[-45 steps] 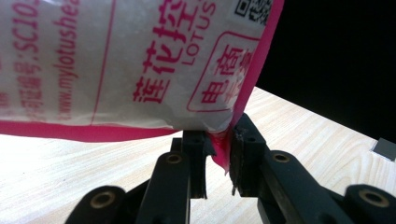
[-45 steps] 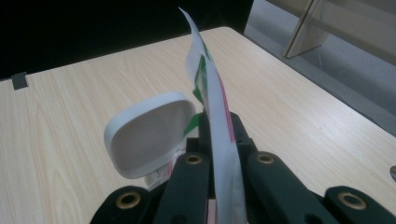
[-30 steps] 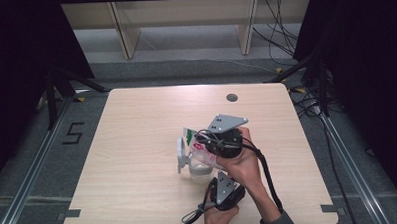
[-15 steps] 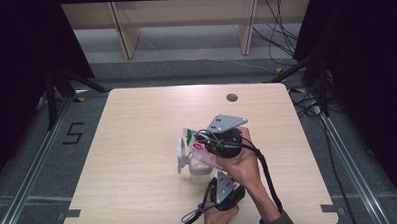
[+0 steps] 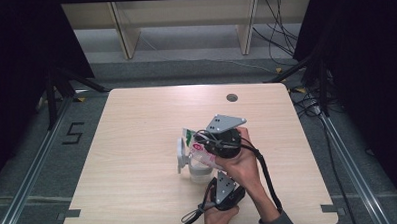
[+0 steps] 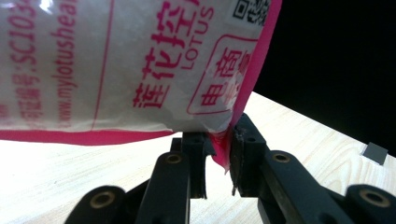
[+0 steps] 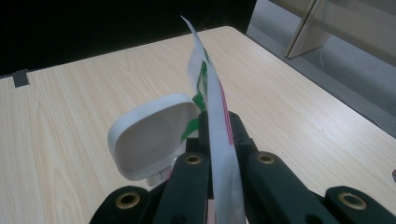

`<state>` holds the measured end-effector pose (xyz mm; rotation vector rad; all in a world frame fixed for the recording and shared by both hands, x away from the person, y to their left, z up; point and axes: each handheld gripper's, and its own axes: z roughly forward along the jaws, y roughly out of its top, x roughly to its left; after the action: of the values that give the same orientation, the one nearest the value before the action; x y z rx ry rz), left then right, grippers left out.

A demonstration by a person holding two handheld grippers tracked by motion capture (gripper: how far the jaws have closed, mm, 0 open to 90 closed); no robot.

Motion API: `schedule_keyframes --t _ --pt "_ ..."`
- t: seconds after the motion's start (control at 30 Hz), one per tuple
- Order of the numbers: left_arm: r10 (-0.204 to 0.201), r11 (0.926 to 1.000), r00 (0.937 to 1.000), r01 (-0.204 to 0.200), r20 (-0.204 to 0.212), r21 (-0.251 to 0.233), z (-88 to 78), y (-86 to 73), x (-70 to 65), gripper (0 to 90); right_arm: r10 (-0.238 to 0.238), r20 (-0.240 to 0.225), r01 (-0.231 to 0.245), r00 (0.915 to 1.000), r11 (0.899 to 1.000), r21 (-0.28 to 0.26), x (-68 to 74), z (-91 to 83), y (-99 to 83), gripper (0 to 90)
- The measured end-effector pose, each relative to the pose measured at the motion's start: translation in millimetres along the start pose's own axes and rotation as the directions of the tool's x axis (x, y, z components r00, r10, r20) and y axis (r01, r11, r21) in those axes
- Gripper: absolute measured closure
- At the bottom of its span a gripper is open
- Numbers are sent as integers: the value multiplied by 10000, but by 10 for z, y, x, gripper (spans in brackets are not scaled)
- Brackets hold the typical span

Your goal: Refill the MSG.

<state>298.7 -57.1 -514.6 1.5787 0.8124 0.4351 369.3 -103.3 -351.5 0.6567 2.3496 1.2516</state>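
The right claw (image 7: 219, 140) is pinching the white, pink-edged plastic pouch (image 7: 210, 107) by its top edge, while the left claw (image 6: 218, 154) is pinching its lower pink corner, a white plastic lid (image 7: 152, 135) just beside the right claw.

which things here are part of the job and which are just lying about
In the job:
- bag, held by both
- jar with its open lid
- left hand-held gripper
- right hand-held gripper

Lying about:
- table hole
- floor cables

surface: pale wood-grain rectangular table (image 5: 137, 144) | round dark hole (image 5: 231, 97) near far edge | standing on it: clear jar with open white flip lid (image 5: 182, 153), mid-table
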Motion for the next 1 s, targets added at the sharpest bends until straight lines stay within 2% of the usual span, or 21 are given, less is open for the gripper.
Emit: schedule_keyframes --t 0.2,0.37,0.43,0.63,0.67,0.73,0.87,0.93,1.0 --pt "-10 10000 10000 10 11 -15 -2 1 -5 772 -9 83 10 10000 10000 -42 0 -3 3 889" --pt "0 10000 10000 0 15 -31 -7 2 -6 772 38 -138 -36 9999 9999 121 13 -10 9 889" --pt "-28 10000 10000 28 27 -41 -6 5 -8 772 -90 -65 90 9999 9999 60 14 -7 11 889" --pt "-41 10000 10000 41 14 -63 -5 5 -11 772 36 -53 -36 10000 10000 84 29 0 11 888" --pt "-47 10000 10000 47 10 -70 -5 6 -11 772 -80 76 80 9999 10000 -33 25 5 11 887" --pt "-66 9999 10000 67 62 -88 -6 10 -10 772 34 -42 -33 10000 10000 45 29 3 15 887" --pt "-15 10000 10000 15 8 -69 -5 21 -19 772 -146 -9 146 9999 9999 -38 28 1 26 887" --pt "-18 10000 10000 18 18 -64 -5 22 -18 772 41 124 -41 9999 10000 -2 35 -2 26 887" --pt "18 10000 10000 -18 25 -59 -4 27 -18 772 113 61 -113 9999 9999 40 44 -8 29 888"
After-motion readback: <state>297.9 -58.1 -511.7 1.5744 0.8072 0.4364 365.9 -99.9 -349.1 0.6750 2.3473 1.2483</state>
